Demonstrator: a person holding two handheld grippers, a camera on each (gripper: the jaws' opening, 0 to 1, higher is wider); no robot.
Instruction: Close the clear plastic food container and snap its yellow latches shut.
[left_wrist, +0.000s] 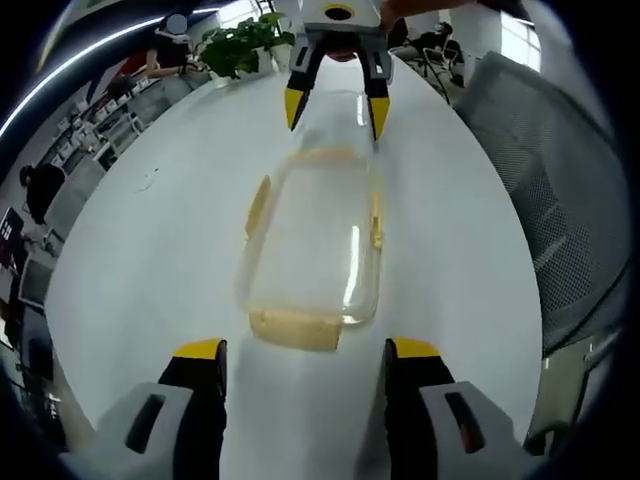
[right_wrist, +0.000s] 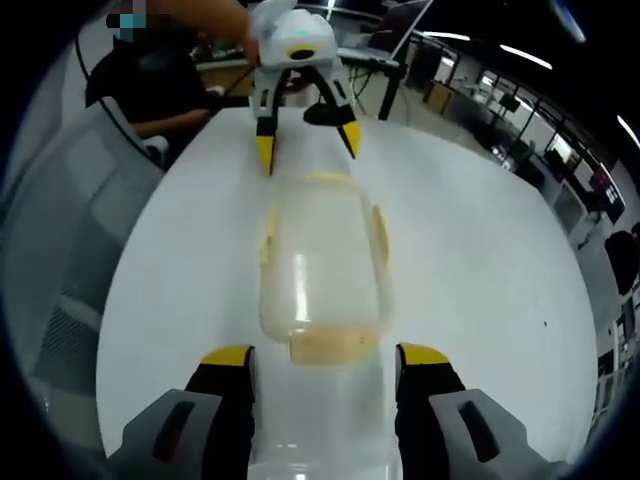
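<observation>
The clear box (left_wrist: 312, 245) with yellow latches (left_wrist: 295, 330) lies in the middle of the white table (left_wrist: 150, 260), between the 2 grippers. The left gripper (left_wrist: 305, 350) sits wide open at one short end, holding nothing. The right gripper (right_wrist: 325, 358) is wide open at the other end, near a potted plant (left_wrist: 240, 45) at the table's edge

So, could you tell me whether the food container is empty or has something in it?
Empty: the white table shows straight through the clear container, nothing inside.

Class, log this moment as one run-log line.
container: on table, latches unsnapped | left gripper: open, near end | right gripper: open, opposite end
</observation>
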